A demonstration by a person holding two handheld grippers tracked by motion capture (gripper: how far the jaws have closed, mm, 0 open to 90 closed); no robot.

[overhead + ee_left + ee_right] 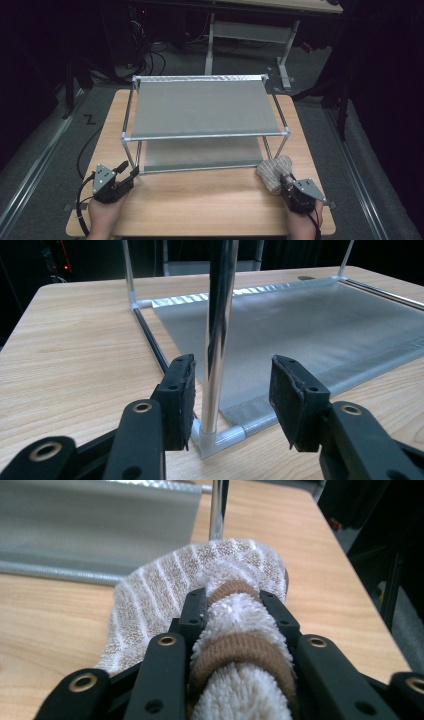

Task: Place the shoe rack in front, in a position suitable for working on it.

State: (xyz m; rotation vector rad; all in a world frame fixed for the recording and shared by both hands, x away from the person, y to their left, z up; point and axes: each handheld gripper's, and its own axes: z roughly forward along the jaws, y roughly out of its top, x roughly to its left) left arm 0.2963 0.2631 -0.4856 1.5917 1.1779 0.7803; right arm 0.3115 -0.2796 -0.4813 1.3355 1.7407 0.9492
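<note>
A two-shelf metal rack [205,135] with grey fabric shelves stands on the wooden table [200,205]. My left gripper [127,170] sits at the rack's front left corner. Its jaws stand open on either side of the chrome corner post [218,315] without touching it [232,390]. A fluffy beige-and-white striped slipper [274,169] lies on the table by the rack's front right leg. My right gripper [286,179] is shut on its brown-trimmed fleecy opening [235,605], and the slipper's toe [165,585] points towards the rack.
The lower shelf [310,330] lies close to the tabletop behind both grippers. The rack's front right post [217,510] rises just beyond the slipper. The table's right edge [320,200] is close to my right hand. Another desk's legs [210,45] stand on the floor beyond.
</note>
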